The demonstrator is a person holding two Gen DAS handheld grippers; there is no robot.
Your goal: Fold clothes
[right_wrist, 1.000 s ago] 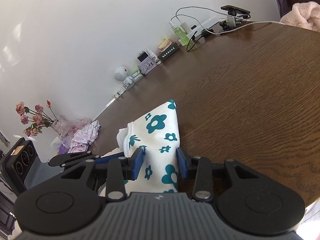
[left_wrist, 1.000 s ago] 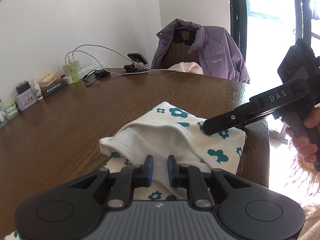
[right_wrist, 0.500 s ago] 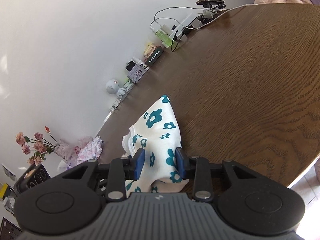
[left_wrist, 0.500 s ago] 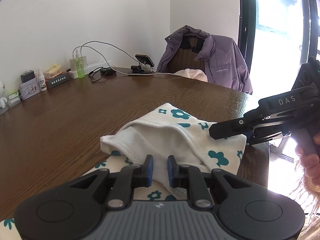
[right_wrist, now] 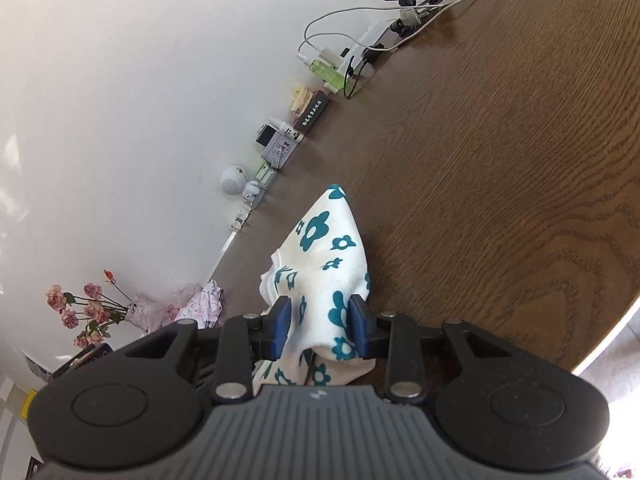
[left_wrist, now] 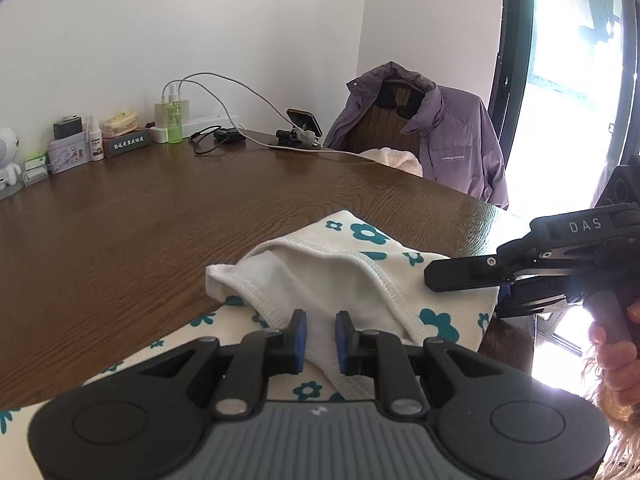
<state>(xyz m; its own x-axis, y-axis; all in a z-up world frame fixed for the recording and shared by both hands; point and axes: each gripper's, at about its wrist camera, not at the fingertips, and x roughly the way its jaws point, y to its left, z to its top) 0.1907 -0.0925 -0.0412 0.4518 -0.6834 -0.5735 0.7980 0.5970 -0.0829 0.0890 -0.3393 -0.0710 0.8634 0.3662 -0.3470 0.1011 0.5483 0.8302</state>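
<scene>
With the flowered garment (left_wrist: 360,276) at the table's (left_wrist: 120,240) near right edge, the left gripper (left_wrist: 320,332) clenches its stitched hem and the right gripper (right_wrist: 318,326) grasps a bunched fold, mid-fold I'd say; next, carrying both over together.

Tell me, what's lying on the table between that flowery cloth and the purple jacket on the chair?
Nothing: in the left wrist view, only bare brown table stretches from the flowered garment to the far edge by the purple jacket.

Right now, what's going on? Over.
Left gripper and right gripper both pinch the cloth. Half folded on table. Nothing blocking.
</scene>
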